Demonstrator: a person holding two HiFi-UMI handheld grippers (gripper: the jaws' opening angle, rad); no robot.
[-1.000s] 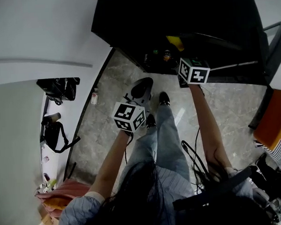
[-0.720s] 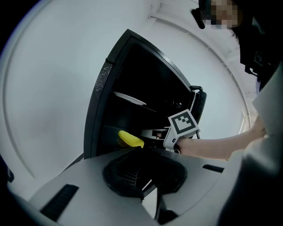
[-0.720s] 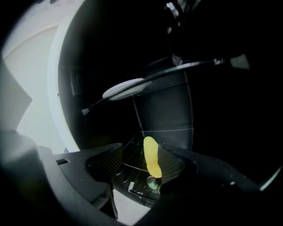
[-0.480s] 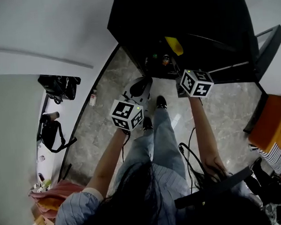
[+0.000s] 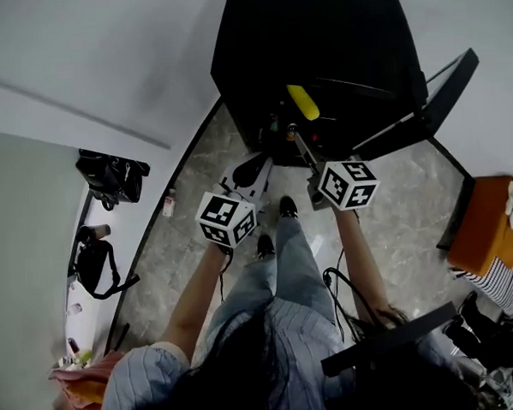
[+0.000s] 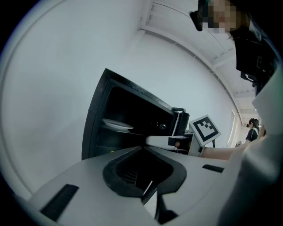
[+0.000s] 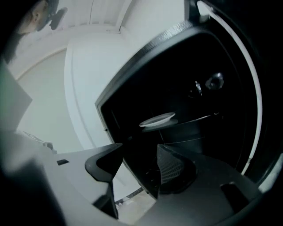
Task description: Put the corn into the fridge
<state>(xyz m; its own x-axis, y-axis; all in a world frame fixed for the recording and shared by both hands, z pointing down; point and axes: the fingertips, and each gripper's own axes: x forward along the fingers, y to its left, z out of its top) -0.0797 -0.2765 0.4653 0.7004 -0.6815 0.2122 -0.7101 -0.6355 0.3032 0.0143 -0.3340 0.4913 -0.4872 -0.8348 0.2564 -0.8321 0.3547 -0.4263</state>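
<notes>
A yellow corn cob [image 5: 302, 101] lies inside the open black fridge [image 5: 317, 42], on an upper shelf. My right gripper [image 5: 298, 142] hangs just in front of the fridge, below the corn and apart from it. In the right gripper view its jaws [image 7: 140, 152] stand open with nothing between them, aimed at a white plate [image 7: 157, 119] on a shelf. My left gripper [image 5: 258, 161] is held lower, to the left of the fridge opening. Its jaws [image 6: 144, 149] meet at the tips and hold nothing.
The fridge door [image 5: 443, 91] swings open to the right. Black bags [image 5: 111, 171] sit along the left wall, with a small bottle [image 5: 168, 203] on the floor. An orange seat [image 5: 482, 231] and a person in striped sleeves [image 5: 501, 281] are at the right.
My right gripper has drawn back from the fridge toward the person, leaving the corn on the shelf. The left gripper has barely shifted.
</notes>
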